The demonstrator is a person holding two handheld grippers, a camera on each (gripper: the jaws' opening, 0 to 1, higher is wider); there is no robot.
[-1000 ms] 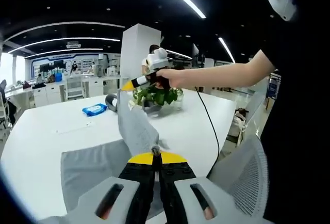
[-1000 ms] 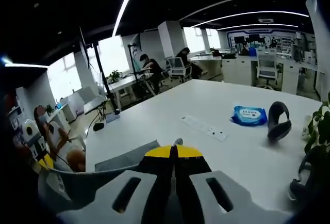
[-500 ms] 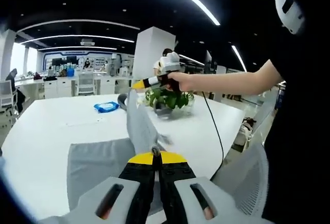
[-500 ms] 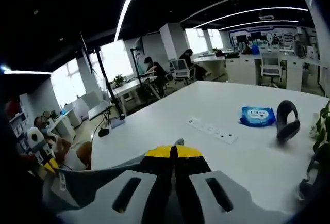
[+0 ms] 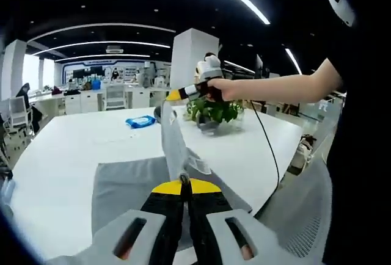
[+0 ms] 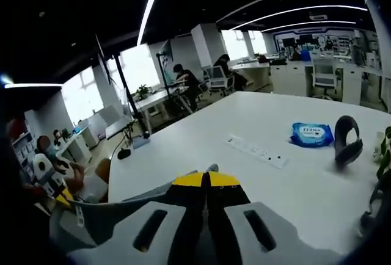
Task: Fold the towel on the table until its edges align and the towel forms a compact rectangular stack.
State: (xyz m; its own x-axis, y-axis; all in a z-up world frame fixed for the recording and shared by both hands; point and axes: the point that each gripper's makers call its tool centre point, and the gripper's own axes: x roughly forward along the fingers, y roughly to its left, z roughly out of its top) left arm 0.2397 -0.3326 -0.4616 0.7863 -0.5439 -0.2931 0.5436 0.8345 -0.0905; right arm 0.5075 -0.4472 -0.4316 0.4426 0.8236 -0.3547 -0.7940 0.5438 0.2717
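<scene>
Left gripper view: my left gripper [image 5: 184, 187] rises from the near edge with its yellow-tipped jaws pressed together on a corner of the grey towel [image 5: 131, 182], which lies mostly flat on the white table [image 5: 67, 149] just beyond the jaws. From that pinched corner one edge of the towel climbs as a taut strip toward the far right, where my right gripper [image 5: 183, 93] holds the other corner, lifted well above the table; its jaws are closed on the cloth there (the yellow tip meets the fabric). The person's hand [image 5: 221, 89] wraps that gripper's handle, and a black cable [image 5: 267, 149] hangs down from it. Farther off on the table I see a blue wipes packet [image 5: 142, 121] and, to the right of it behind the lifted strip, a potted plant [image 5: 211, 112]. A grey mesh chair back [image 5: 302, 207] stands at the near right. Right gripper view: my right gripper [image 6: 206, 180] rises from the near edge, jaws shut on the towel [image 6: 104, 210], a small tuft of it showing above the tips; the cloth runs off to the near left toward my left gripper [image 6: 61, 198], where a small tag [image 6: 79, 216] hangs on the edge. On the table [image 6: 201, 143] beyond lie a white power strip [image 6: 256, 153], the blue wipes packet [image 6: 311, 135] and black headphones [image 6: 347, 146], all well apart from the towel.
</scene>
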